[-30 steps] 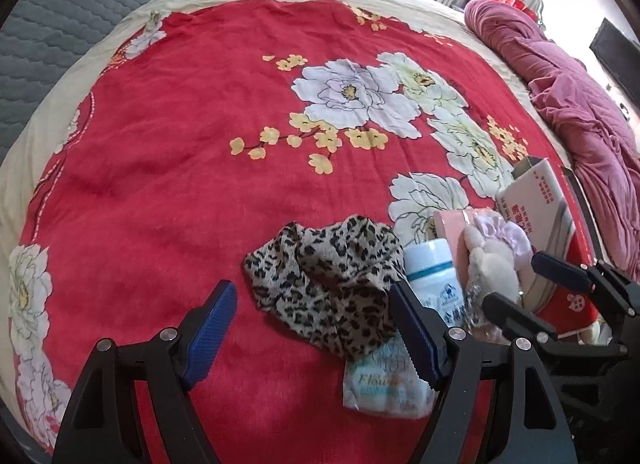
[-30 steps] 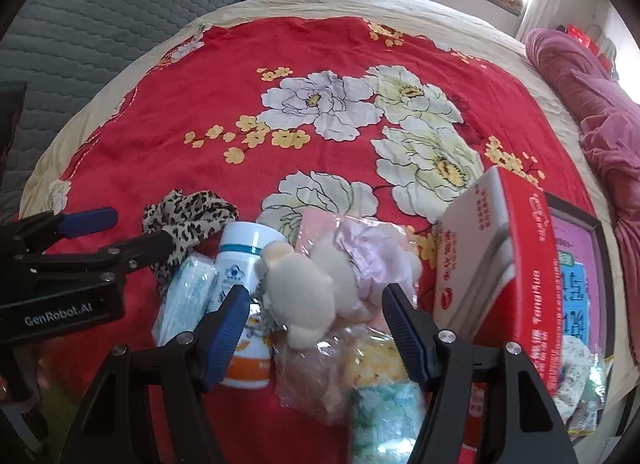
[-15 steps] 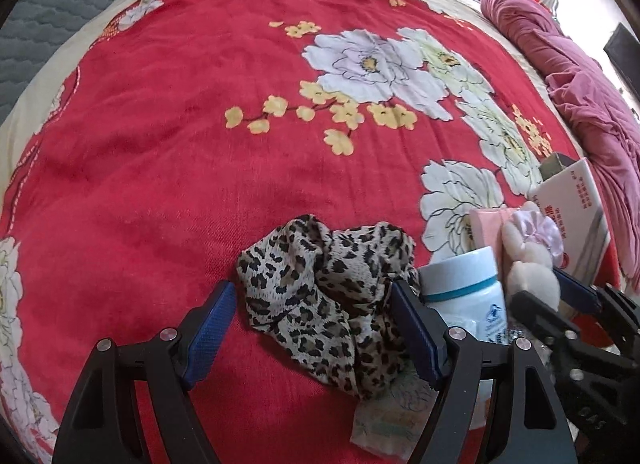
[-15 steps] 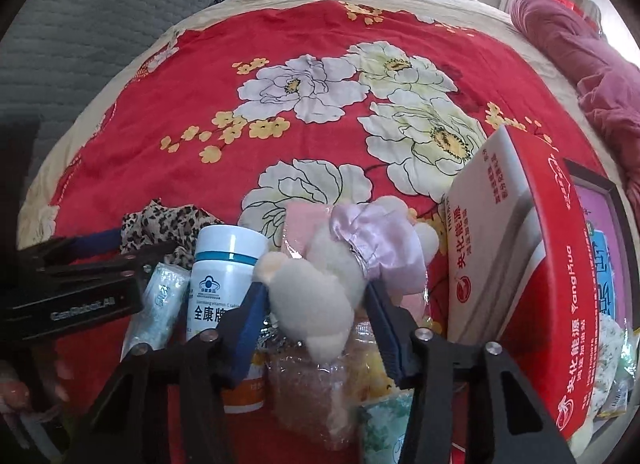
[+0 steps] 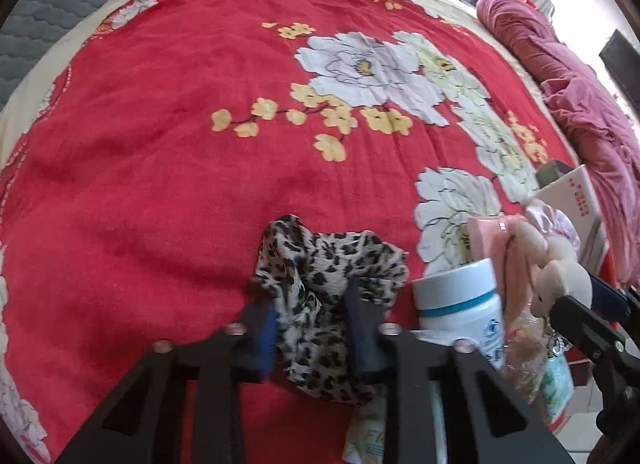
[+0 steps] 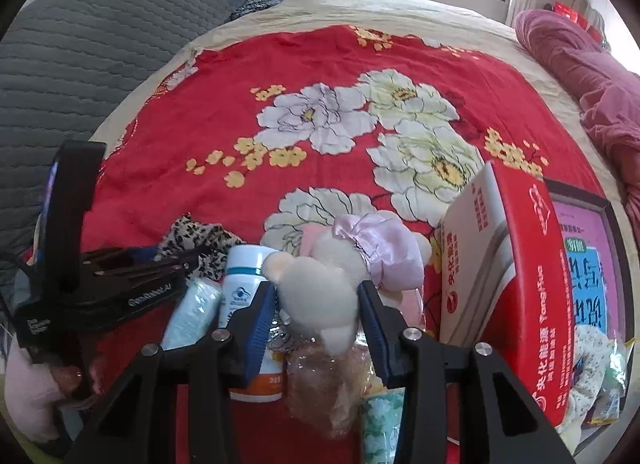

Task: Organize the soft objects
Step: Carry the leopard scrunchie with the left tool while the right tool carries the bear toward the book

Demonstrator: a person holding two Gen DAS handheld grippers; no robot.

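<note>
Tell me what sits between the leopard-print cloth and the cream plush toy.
A white plastic bottle with a teal band stands between the leopard-print cloth and the cream plush toy, clearest in the left wrist view.

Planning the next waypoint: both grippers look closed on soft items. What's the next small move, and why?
Probably lift both straight up. The left gripper pinches the leopard cloth, the right gripper clamps the plush toy, and the white bottle crowds both.

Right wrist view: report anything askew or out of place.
The red box leans tilted against the framed picture. The white bottle, hard, sits crowded among the plush toy and packets.
</note>
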